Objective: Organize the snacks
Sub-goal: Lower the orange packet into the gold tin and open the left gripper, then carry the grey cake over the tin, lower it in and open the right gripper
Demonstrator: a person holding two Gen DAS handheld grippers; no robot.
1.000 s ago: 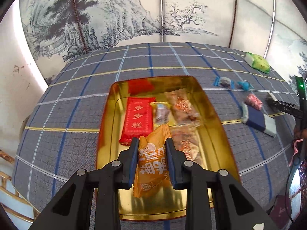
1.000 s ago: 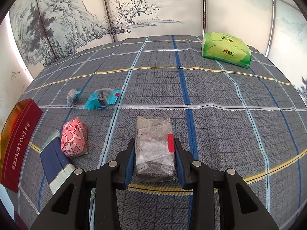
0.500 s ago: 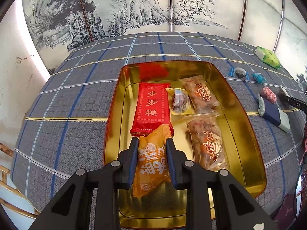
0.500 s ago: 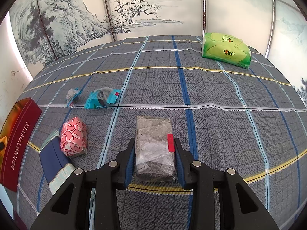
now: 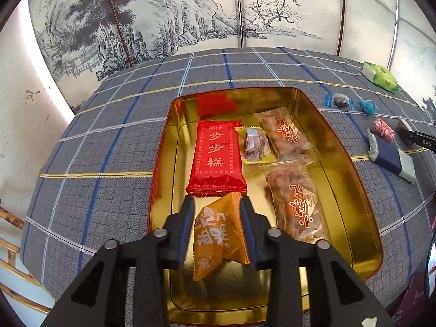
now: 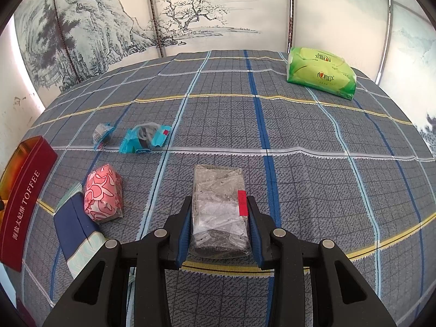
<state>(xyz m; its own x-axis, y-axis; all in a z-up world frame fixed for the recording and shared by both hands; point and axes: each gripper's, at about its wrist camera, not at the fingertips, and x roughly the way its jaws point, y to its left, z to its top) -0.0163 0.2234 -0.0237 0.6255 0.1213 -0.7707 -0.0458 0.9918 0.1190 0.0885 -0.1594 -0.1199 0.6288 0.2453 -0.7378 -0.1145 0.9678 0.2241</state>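
My left gripper (image 5: 217, 204) is shut on an orange snack packet (image 5: 218, 234) and holds it over the near end of the gold tin tray (image 5: 351, 190). In the tray lie a red packet (image 5: 216, 158), a small yellow-edged sweet (image 5: 254, 144) and two clear reddish packets (image 5: 286, 133) (image 5: 297, 204). My right gripper (image 6: 218, 204) is shut on a clear packet of dark snack (image 6: 219, 207) resting on the cloth. A pink wrapped snack (image 6: 102, 193), a navy packet (image 6: 77, 234) and two blue-wrapped sweets (image 6: 145, 137) (image 6: 102, 133) lie to its left.
A checked grey-blue cloth (image 6: 313, 163) covers the round table. A green tissue pack (image 6: 321, 72) sits at the far right edge. The tin's red side, marked TOFFEE (image 6: 24, 201), stands at the left of the right wrist view. A painted screen (image 5: 190, 13) stands behind.
My left gripper has moved forward and lower over the tray with the orange packet, which now lies just before the red packet. The right gripper has not moved.
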